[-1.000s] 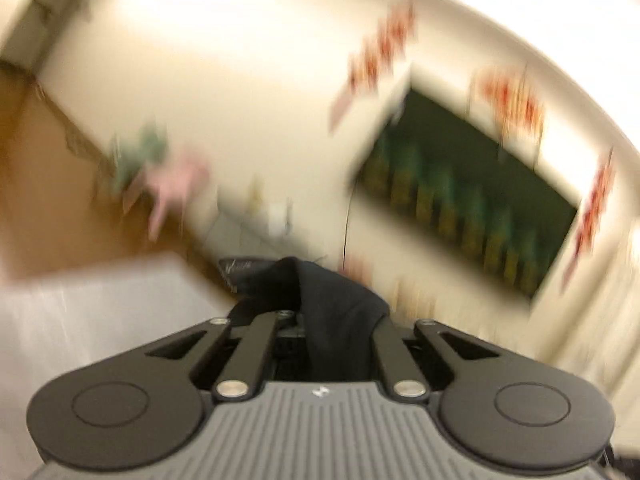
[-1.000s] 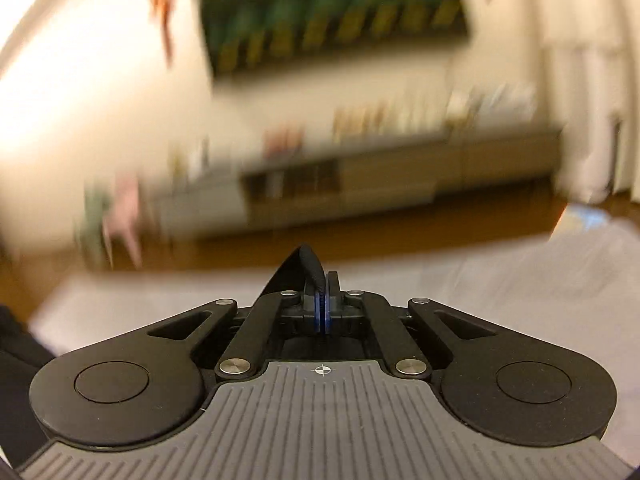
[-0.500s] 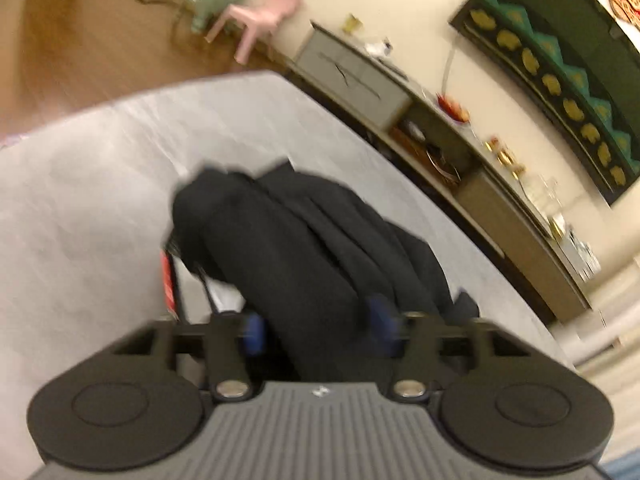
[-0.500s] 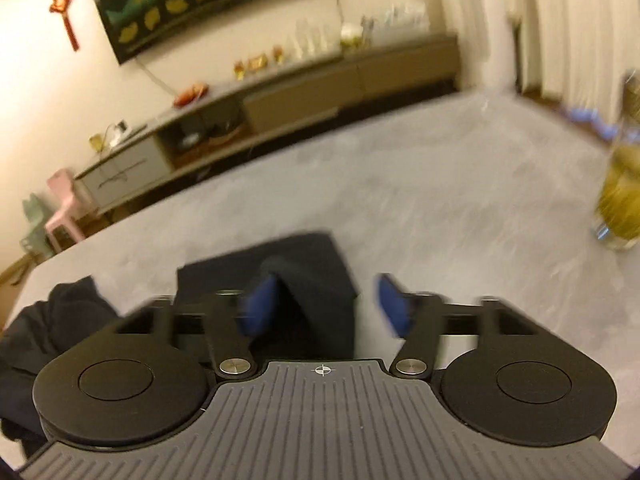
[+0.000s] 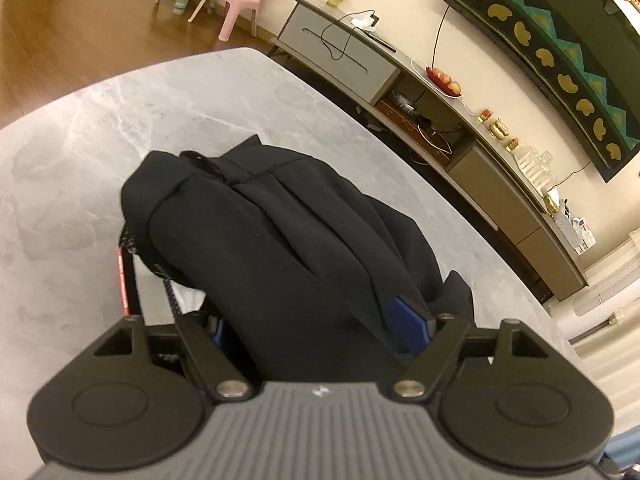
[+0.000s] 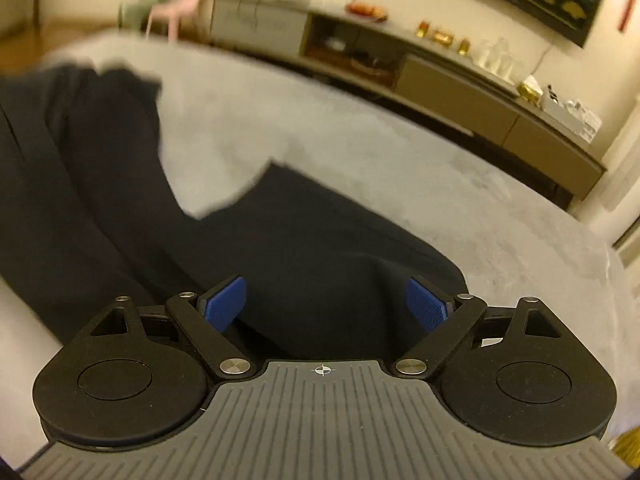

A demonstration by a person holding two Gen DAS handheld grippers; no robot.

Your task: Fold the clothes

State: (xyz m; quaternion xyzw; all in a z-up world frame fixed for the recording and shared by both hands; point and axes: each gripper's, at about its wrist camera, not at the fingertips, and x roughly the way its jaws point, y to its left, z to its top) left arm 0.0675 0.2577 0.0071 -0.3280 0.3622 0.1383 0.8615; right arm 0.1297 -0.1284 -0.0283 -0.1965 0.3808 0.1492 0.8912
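left gripper (image 5: pixel 320 324) – jaws spread wide, black garment (image 5: pixel 280 232) bunched between them, not pinched | garment – heaped on grey tabletop (image 5: pixel 80 140), long axis running away from left gripper, trailing rightward | right gripper (image 6: pixel 325 304) – jaws wide apart over garment's flat end, gripping nothing, nearer that end

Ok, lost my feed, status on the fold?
Left gripper open, black garment bunched between its fingers. Right gripper open over the garment's spread part. Grey table, nothing blocking.
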